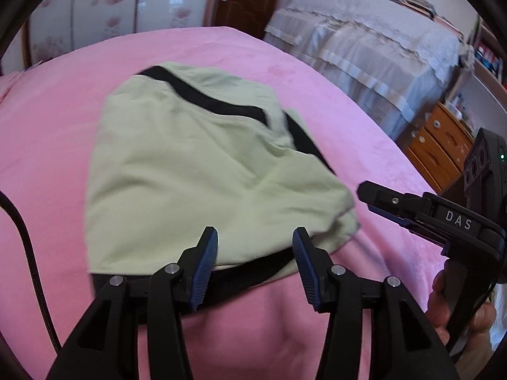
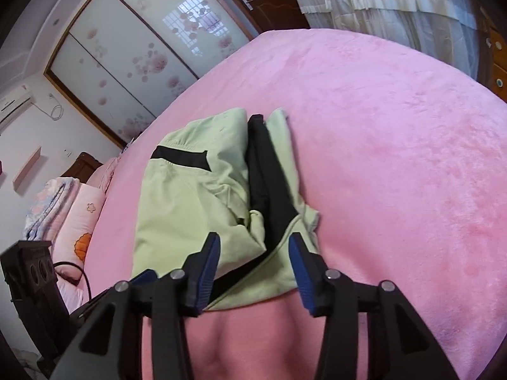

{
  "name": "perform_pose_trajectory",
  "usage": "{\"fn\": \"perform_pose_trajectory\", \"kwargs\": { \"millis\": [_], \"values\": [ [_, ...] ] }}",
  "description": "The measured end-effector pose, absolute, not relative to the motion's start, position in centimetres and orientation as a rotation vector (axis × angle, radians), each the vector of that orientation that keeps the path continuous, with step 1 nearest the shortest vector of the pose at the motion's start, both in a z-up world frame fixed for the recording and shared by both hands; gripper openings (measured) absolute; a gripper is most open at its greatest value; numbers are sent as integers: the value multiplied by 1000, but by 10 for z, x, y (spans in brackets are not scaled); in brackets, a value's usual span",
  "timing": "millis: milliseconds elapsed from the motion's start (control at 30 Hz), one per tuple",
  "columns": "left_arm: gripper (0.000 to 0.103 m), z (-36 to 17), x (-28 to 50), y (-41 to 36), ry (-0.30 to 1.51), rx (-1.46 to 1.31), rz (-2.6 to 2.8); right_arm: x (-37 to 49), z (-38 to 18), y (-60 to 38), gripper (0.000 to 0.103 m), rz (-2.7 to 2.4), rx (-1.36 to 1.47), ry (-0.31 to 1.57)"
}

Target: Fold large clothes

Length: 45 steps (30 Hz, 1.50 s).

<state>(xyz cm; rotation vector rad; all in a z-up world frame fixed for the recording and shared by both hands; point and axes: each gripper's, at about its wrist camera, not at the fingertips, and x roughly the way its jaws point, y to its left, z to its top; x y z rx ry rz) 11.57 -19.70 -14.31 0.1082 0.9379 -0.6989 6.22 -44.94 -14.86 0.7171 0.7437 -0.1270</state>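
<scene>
So the bed (image 1: 47,145) with its pink fleece blanket (image 2: 380,158) takes up most of both views. A pale green garment with black trim (image 1: 190,164) lies on it in a rough folded bundle, black strip along the near hem. The left claw (image 1: 255,266) hangs just over that near edge, fingers spread wide, gripping nothing. The right claw (image 2: 253,266) is spread too, over the garment's near corner, also empty. A hand (image 1: 450,304) holds its handle.
</scene>
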Motion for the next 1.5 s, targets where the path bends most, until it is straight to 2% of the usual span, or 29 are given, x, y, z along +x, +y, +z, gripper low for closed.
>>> {"fn": "perform_pose_trajectory", "kwargs": {
  "millis": [467, 500, 533, 567, 633, 767, 867, 1000, 1067, 1133, 1167, 1333, 1500],
  "values": [
    [49, -168, 167, -133, 997, -23, -477, 140, -177, -439, 48, -90, 643, 948],
    [49, -169, 167, -134, 997, -19, -473, 141, -178, -439, 42, -86, 631, 955],
    [49, -171, 167, -134, 998, -15, -469, 141, -176, -440, 23, -76, 618, 952],
    [49, -172, 167, -134, 999, -13, -467, 139, -173, -440, 15, -55, 623, 941],
    [49, -172, 164, -139, 999, -14, -466, 127, -152, -438, 11, -51, 582, 875],
    [52, -172, 157, -149, 992, -11, -478, 96, -116, -431, 10, -60, 490, 753],
    [60, -178, 153, -157, 994, 12, -479, 84, -132, -431, 10, -134, 461, 783],
    [61, -182, 144, -169, 979, 81, -473, 75, -171, -448, 9, -182, 568, 849],
    [62, -181, 140, -174, 969, 111, -474, 68, -170, -451, 9, -213, 576, 820],
    [63, -181, 139, -176, 963, 119, -474, 59, -160, -453, 1, -279, 544, 771],
    [66, -182, 139, -176, 963, 119, -468, 58, -159, -453, 0, -314, 534, 761],
    [70, -188, 141, -172, 965, 110, -450, 58, -179, -482, 0, -393, 568, 853],
    [71, -188, 138, -176, 959, 126, -442, 66, -150, -476, 1, -296, 572, 801]
  ]
}}
